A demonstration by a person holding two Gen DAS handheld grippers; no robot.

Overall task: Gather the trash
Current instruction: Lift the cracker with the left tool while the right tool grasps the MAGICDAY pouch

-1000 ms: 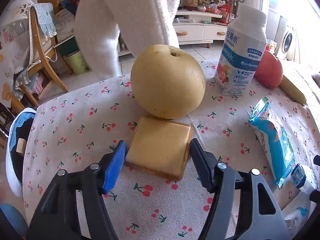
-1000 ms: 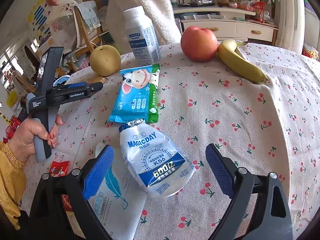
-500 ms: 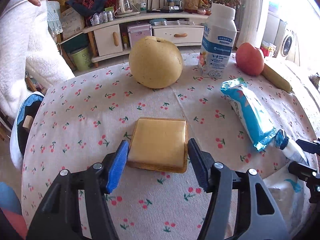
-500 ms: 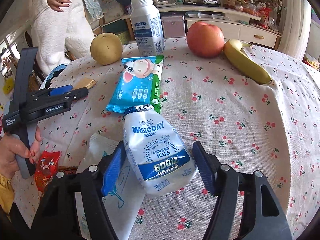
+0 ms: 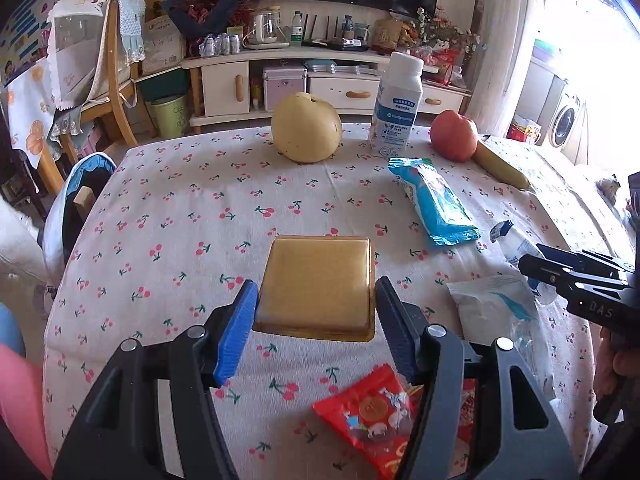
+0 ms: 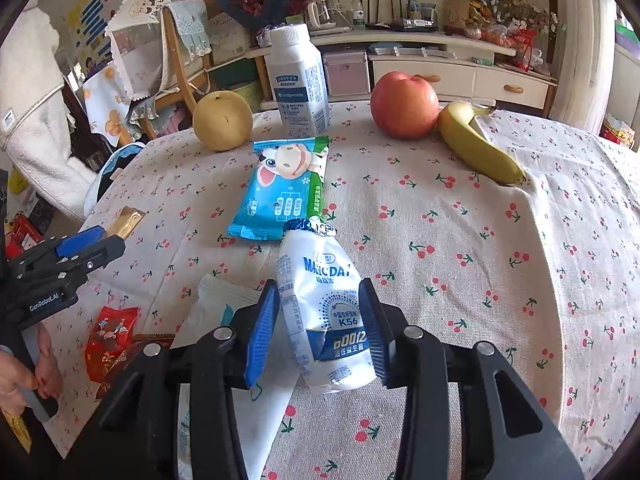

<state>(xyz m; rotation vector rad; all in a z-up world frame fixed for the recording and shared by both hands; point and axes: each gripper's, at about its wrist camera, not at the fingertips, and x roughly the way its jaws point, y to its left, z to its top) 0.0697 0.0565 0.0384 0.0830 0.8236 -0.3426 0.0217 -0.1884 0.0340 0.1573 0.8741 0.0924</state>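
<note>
Between the right gripper's point(image 6: 318, 324) pads, squeezed, sits the white pouch point(image 6: 326, 312).

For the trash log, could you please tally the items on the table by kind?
Fruit: 3 (pear, apple, banana)
Upright bottle: 1
Wrappers and pouches: 5 (blue, gold, red, white, drink pouch)
Total: 9

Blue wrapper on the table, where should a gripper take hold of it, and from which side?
Likely across its narrow width at the middle, coming down from above. The blue wrapper lies flat, pointing away from the right camera, both long edges free; the pouch crowds its near end.
</note>
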